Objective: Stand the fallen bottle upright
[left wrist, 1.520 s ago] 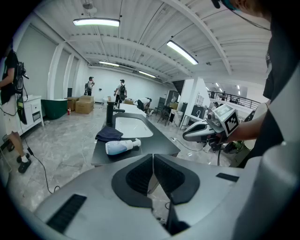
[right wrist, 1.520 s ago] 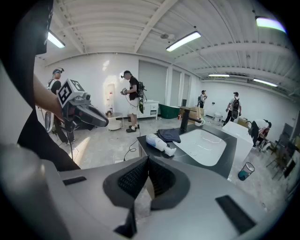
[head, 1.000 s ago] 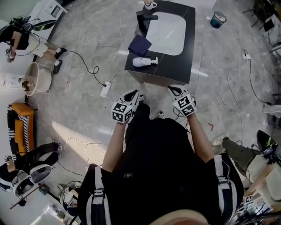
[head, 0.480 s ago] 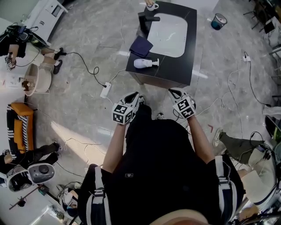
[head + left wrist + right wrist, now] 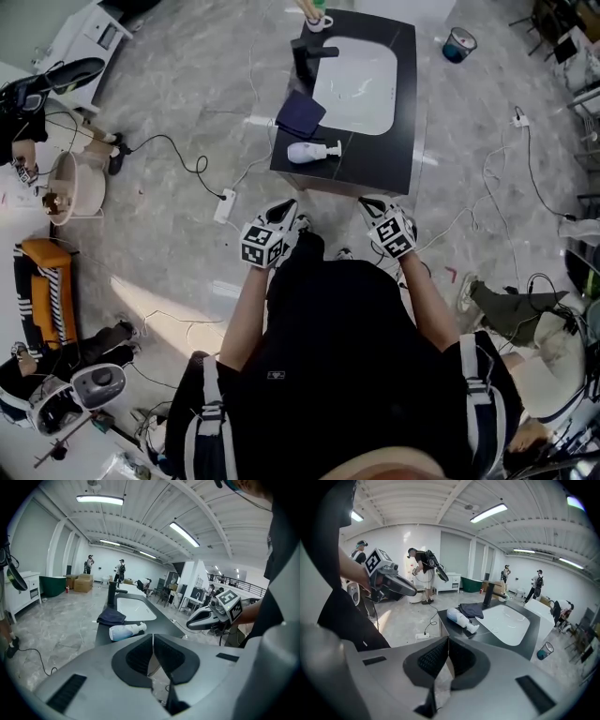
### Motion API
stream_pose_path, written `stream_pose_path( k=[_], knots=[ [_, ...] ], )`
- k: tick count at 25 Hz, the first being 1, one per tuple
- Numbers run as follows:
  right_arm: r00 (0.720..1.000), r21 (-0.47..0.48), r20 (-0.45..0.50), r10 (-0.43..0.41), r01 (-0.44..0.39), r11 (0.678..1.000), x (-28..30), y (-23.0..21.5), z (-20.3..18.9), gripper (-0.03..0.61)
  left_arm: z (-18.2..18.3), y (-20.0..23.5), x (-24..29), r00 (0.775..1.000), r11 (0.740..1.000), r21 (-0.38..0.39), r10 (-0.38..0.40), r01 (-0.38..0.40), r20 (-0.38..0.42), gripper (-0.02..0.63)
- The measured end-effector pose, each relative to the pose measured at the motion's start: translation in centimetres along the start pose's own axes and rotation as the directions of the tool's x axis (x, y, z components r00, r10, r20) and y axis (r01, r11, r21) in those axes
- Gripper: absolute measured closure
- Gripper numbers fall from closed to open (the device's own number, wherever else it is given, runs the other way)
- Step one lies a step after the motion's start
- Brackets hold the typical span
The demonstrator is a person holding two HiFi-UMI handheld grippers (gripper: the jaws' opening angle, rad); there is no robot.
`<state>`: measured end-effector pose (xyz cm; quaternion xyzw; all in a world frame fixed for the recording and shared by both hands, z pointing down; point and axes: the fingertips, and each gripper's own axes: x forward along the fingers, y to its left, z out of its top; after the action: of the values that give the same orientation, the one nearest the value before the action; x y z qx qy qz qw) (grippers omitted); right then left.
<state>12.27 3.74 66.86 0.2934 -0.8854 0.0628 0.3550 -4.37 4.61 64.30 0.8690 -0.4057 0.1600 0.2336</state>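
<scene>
Hovering short of the counter's (image 5: 377,159) near edge with left gripper (image 5: 284,208) and right gripper (image 5: 372,202), jaws pressed together, empty; bottle (image 5: 309,152) toppled near its front left corner, beside cloth (image 5: 300,112).

A black table (image 5: 375,159) stands on the grey marbled floor (image 5: 187,84), with a white sink basin (image 5: 358,75) sunk into its top. A black faucet (image 5: 309,52) rises at the basin's left, and a cup (image 5: 317,17) sits at the table's far edge just beyond it. A dark blue cloth (image 5: 300,112) lies on the table's left side, nearer than the faucet. On the floor, a white power strip (image 5: 224,205) lies left of the table, a teal bucket (image 5: 457,44) stands far right, and an orange seat (image 5: 42,281) is at the left edge
</scene>
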Motion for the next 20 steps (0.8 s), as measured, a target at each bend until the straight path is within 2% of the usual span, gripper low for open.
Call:
stream_pose_path(
  k=[10, 20],
  knots=[
    [0.999, 0.049, -0.032, -0.04, 0.042, 0.998, 2.5, -1.6, 2.2, 0.518, 1.9, 4.6, 1.2, 0.999, 0.999, -0.002, -0.044, 0.044, -0.012, 0.592],
    [0.995, 0.098, -0.051, -0.09, 0.095, 0.991, 4.6, -2.8, 2.6, 0.518, 3.1, 7.0, 3.3, 0.992, 0.992, 0.027, -0.121, 0.123, -0.04, 0.592]
  ],
)
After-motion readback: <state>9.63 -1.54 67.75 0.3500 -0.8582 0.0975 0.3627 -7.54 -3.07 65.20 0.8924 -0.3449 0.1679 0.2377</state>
